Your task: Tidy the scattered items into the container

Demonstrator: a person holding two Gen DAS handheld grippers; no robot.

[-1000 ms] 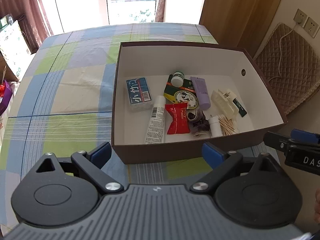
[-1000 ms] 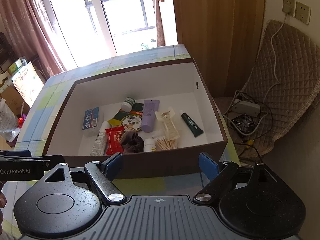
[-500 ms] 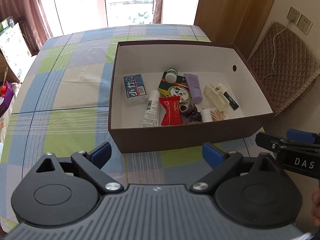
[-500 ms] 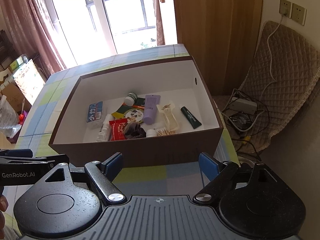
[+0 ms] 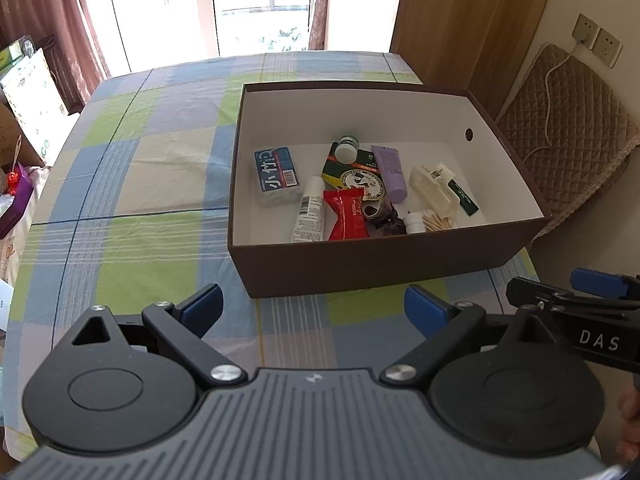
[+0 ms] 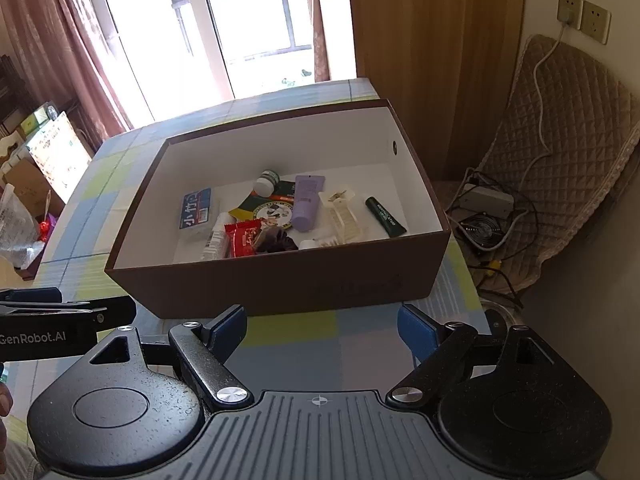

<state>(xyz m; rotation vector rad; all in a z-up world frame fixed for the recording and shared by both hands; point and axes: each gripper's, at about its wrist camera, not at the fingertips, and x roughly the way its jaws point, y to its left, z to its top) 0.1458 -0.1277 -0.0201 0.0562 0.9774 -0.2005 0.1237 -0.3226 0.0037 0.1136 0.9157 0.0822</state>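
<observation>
Nearest, the left gripper (image 5: 312, 307) and right gripper (image 6: 320, 326) are held over the table's (image 5: 140, 184) near edge, fingers spread, nothing gripped. Beyond, the brown box (image 5: 380, 258) is seen holding the gathered items (image 5: 360, 196).

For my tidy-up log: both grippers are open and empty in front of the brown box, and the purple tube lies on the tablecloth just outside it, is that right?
Not quite. The purple tube lies inside the brown box, among the other items, as the left wrist view shows; the right wrist view agrees. The rest holds: the left gripper and the right gripper are in front of the box, jaws open and empty.
</observation>
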